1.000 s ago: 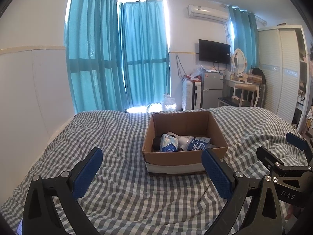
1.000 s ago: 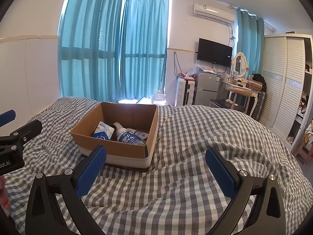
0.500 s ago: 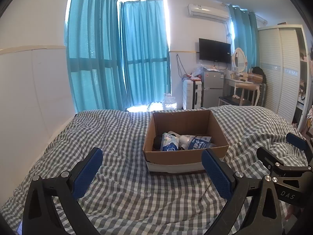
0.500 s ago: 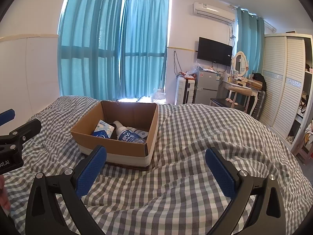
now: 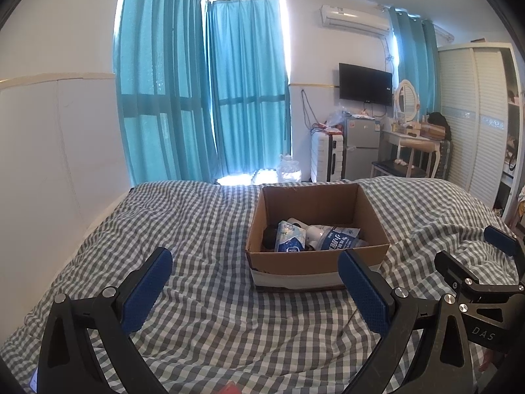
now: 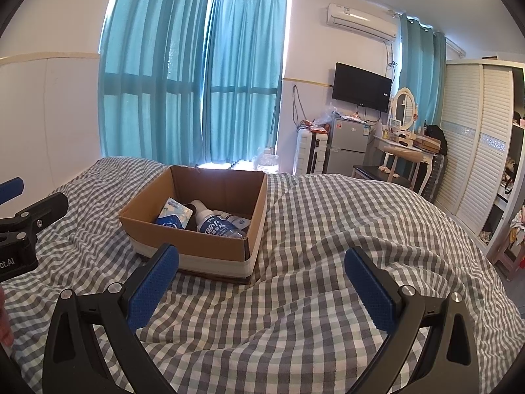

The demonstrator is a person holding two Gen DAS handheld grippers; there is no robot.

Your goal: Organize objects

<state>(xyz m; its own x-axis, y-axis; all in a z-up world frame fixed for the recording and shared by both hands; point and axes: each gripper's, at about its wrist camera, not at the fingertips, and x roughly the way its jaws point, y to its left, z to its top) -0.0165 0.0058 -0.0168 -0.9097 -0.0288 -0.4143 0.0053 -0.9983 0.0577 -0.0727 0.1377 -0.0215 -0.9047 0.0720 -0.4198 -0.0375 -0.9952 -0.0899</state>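
Both grippers, left gripper (image 5: pixel 254 287) and right gripper (image 6: pixel 261 284), hover wide and empty near the brown cardboard box (image 5: pixel 315 264); reaching in for the blue-labelled plastic bottle (image 6: pixel 215 225) seems next.

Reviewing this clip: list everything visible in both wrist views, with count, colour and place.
cardboard box: one, brown with a pale band at its base, on the bed
tissue pack: one, blue and white, inside the box
bottle: one, clear with a blue label, lying in the box
dark item: one, black, in the box, unclear
bed cover: one, grey and white check
curtains: teal, across the windows
television: one, black, on the wall
air conditioner: one, white, high on the wall
fridge: one, grey, beside a white suitcase
wardrobe: one, white, at the right
left gripper: open, empty
right gripper: open, empty
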